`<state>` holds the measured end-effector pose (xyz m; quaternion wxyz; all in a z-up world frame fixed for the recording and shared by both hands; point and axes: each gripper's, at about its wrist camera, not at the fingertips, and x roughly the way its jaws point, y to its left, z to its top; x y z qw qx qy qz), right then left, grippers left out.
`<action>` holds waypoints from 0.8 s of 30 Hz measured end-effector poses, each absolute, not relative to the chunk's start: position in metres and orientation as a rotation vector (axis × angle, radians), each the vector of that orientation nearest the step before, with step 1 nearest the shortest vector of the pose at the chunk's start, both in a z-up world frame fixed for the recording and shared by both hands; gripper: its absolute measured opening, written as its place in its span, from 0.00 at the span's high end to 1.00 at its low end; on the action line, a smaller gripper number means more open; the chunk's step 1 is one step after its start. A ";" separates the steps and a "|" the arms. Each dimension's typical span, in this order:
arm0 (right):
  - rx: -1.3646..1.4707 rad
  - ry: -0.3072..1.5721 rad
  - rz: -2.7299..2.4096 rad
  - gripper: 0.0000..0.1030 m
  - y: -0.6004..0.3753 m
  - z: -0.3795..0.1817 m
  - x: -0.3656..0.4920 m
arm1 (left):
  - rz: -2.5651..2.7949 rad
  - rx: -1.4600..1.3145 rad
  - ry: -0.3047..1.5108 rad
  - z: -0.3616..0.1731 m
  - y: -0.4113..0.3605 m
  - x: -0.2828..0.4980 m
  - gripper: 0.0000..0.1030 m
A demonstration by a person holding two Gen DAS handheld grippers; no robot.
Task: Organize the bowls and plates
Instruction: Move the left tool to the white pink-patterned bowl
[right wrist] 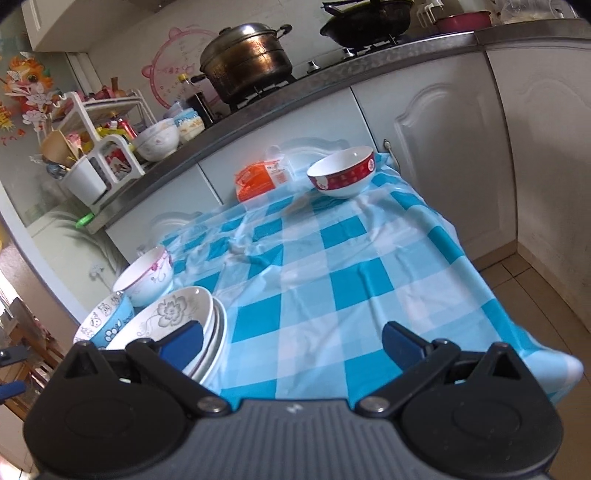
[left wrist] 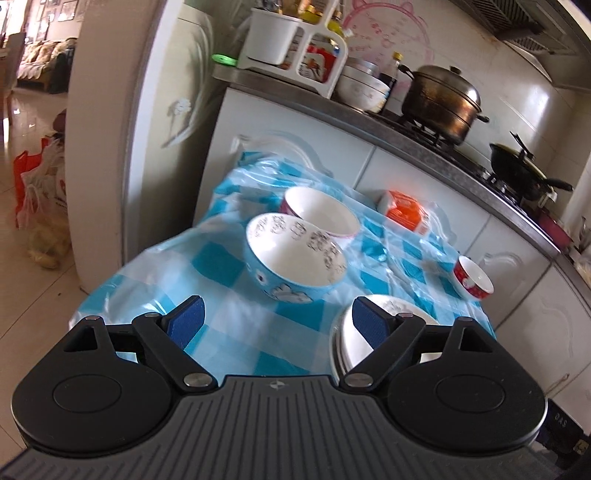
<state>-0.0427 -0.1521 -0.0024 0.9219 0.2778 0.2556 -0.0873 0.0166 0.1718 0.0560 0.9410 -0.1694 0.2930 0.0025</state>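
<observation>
Left gripper: jaws spread wide, nothing between the blue pads; it hovers above the near part of the checked cloth.
Right gripper: jaws wide apart, empty, over the near edge of the cloth; the left pad overlaps the plate stack in that view, and contact cannot be judged.
Plate stack: several white plates with a grey flower print, nested, at the near left of the table in the right wrist view; in the left wrist view only the rim shows behind the right finger.
Blue bowl: upright, cartoon print inside the rim, mid-table; just beside the plate stack.
Pink-rimmed bowl: upright, directly behind the blue bowl; the two appear to touch, though the overlap makes this uncertain.
Red bowl: upright, alone at the far right corner of the table, well apart from the other dishes.
Orange packet: lies at the far edge of the cloth, near the red bowl.
Background: steamer pot and black wok on the stove; white rack on the counter.
</observation>
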 end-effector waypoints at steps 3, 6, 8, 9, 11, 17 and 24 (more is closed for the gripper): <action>0.552 0.543 -0.202 0.01 -0.152 0.000 -0.038 | 0.021 -0.389 0.589 0.059 0.183 0.023 0.00; 0.551 0.569 -0.204 0.01 -0.152 0.001 -0.033 | 0.025 -0.420 0.584 0.062 0.192 0.034 0.00; 0.553 0.581 -0.198 0.01 -0.151 0.003 -0.028 | 0.026 -0.438 0.584 0.063 0.197 0.044 0.00; 0.555 0.584 -0.190 0.01 -0.151 0.005 -0.025 | 0.026 -0.442 0.586 0.063 0.199 0.049 0.00; 0.565 0.599 -0.168 0.01 -0.149 0.009 -0.017 | 0.023 -0.442 0.595 0.063 0.201 0.059 0.00; 0.583 0.623 -0.123 0.01 -0.138 0.026 0.014 | -0.011 -0.463 0.616 0.060 0.207 0.093 0.00; 0.576 0.642 -0.074 0.01 -0.125 0.045 0.068 | -0.032 -0.446 0.618 0.061 0.205 0.134 0.00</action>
